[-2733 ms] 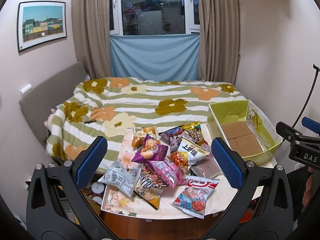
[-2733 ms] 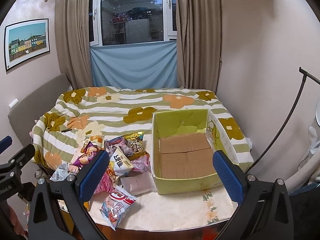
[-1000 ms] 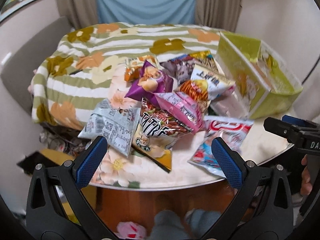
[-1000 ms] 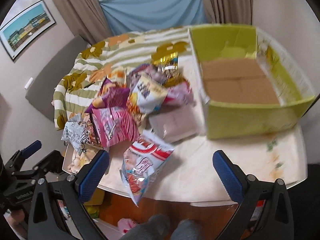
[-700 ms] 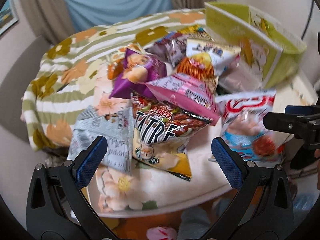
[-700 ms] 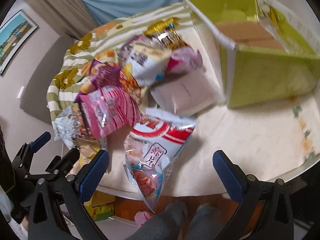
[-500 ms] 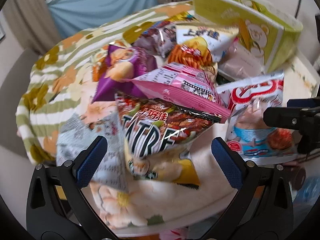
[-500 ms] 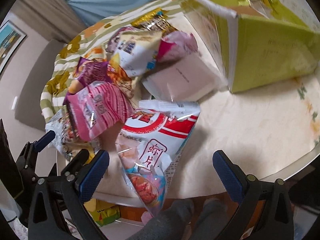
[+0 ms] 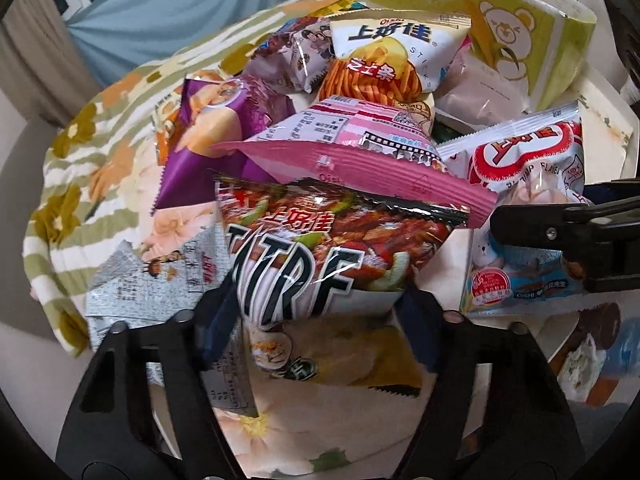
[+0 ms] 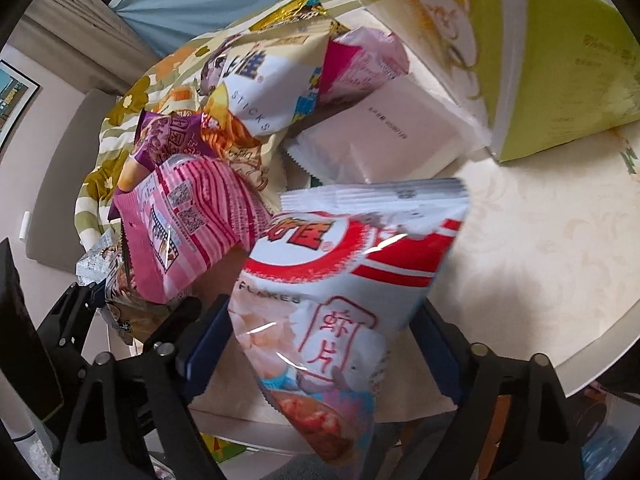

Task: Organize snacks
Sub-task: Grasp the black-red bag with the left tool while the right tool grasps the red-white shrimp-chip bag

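Compared with a second ago, when both sets of jaws are seen spread wide above the pile, each gripper is now brought down low over the front edge of the table (image 10: 532, 240) and its jaws have just been closing around a packet. The left gripper (image 9: 320, 312) is set astride the red-and-black chip bag (image 9: 320, 248), whose lower part bulges between the blue pads; contact seems made on both sides, though it cannot be told how firmly it is pinched. The right gripper (image 10: 320, 340) is closed in on the white-and-red shrimp-flake bag (image 10: 344, 280), which lies at the front edge of the table and overhangs it; the pads are seen against the bag's two sides. The pink packet (image 9: 360, 152), the purple packet (image 9: 208, 136) and the white sticks bag (image 9: 392, 52) are left heaped behind. The green box (image 10: 560, 64) stands at the far right corner of the table, with no snack visible in it from these views. It is judged that two pick-ups are being started at once, and that sorting into the box is barely begun.
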Demonstrator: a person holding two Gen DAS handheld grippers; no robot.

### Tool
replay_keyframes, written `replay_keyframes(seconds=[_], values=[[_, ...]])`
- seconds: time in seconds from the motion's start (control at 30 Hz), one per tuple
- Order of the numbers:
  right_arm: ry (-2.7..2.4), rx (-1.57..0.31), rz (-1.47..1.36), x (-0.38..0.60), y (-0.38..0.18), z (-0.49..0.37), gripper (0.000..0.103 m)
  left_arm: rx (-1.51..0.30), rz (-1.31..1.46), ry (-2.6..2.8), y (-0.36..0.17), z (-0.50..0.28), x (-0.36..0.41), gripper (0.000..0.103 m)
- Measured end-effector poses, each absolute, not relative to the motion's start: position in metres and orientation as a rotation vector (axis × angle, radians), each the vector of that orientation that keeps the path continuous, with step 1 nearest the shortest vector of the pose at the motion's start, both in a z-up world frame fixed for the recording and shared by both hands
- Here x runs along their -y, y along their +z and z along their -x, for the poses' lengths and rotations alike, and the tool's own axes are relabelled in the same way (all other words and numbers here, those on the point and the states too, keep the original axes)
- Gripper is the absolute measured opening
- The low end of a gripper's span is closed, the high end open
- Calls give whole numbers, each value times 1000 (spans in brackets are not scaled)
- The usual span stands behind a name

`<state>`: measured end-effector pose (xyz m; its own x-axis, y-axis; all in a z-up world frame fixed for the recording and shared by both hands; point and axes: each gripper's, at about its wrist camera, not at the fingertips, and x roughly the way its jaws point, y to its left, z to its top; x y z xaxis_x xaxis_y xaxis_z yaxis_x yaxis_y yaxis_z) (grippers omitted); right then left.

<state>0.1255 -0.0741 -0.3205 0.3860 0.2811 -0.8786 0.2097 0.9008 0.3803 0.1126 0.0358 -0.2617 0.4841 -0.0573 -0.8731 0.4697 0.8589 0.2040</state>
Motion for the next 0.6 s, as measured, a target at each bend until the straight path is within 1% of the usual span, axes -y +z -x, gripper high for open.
replay_keyframes(seconds=[0.13,0.27,0.37,0.6], values=[[46,-1191,-463,72,-320,-124,80,-1034,-411,-343,-257,-115,-44,59],[51,-1195,-436,65,-316,-124,63,-1039,-377,-353,-253,-113,-48,57],[49,-1187,-413,61,-310,-123,60,-1031,-349,-362,-246,-109,-50,56],[45,-1147,-371,58,-286,-118,59,-1006,-304,-365,-222,-98,-51,56]])
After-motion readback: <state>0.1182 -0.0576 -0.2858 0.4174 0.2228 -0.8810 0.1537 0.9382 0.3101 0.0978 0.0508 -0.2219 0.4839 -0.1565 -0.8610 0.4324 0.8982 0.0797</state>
